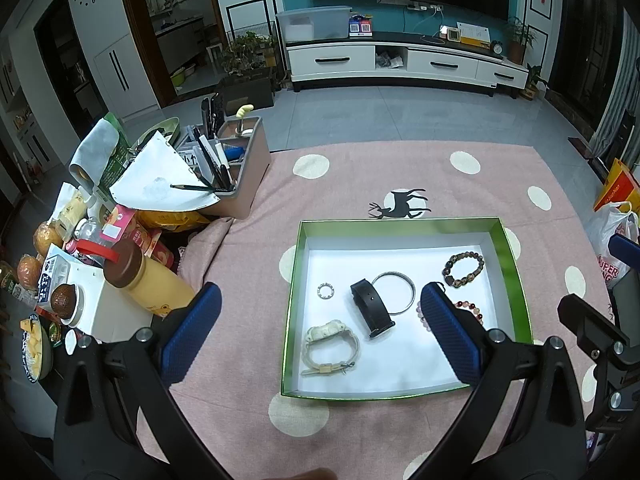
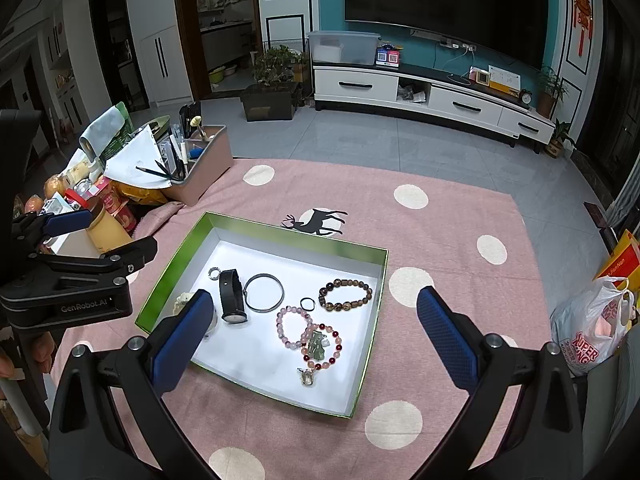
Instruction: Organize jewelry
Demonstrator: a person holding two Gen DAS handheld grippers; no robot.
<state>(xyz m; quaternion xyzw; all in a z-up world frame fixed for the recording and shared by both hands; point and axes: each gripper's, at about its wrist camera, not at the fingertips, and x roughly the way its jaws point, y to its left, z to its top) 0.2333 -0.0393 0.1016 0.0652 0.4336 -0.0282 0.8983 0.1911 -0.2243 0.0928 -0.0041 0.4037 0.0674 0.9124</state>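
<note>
A shallow green-walled tray [image 2: 182,258] with a white floor sits on the worktop, which is covered by a pink cloth with cream dots [image 2: 440,232]; in the right wrist view its long sides run from near left to far right. Inside it, the black watch [image 2: 231,295] lies with its strap stretched away from the camera and its round face at the near end, just left of the thin metal bangle [image 2: 264,293], which lies flat. A small beaded ring [image 2: 215,273] rests at the far-left end of the row, and a small dark ring [image 2: 307,303] lies between the bangle and the brown bead bracelet [image 2: 346,295], whose oval runs left to right. Nearer the camera, a pale pink bead bracelet [image 2: 289,327] overlaps a red and pink bead bracelet [image 2: 322,346] that carries a greenish charm, with a small pendant [image 2: 306,376] at its near edge. A cream watch [image 1: 331,346] lies in the near-left corner, its strap looped. The left gripper [image 1: 320,332] hovers above the tray with its jaws wide apart and holding nothing; the right gripper [image 2: 316,332] likewise hovers with its jaws spread and empty. A caddy of pens [image 2: 200,160] and assorted food packets stand at the worktop's left.
</note>
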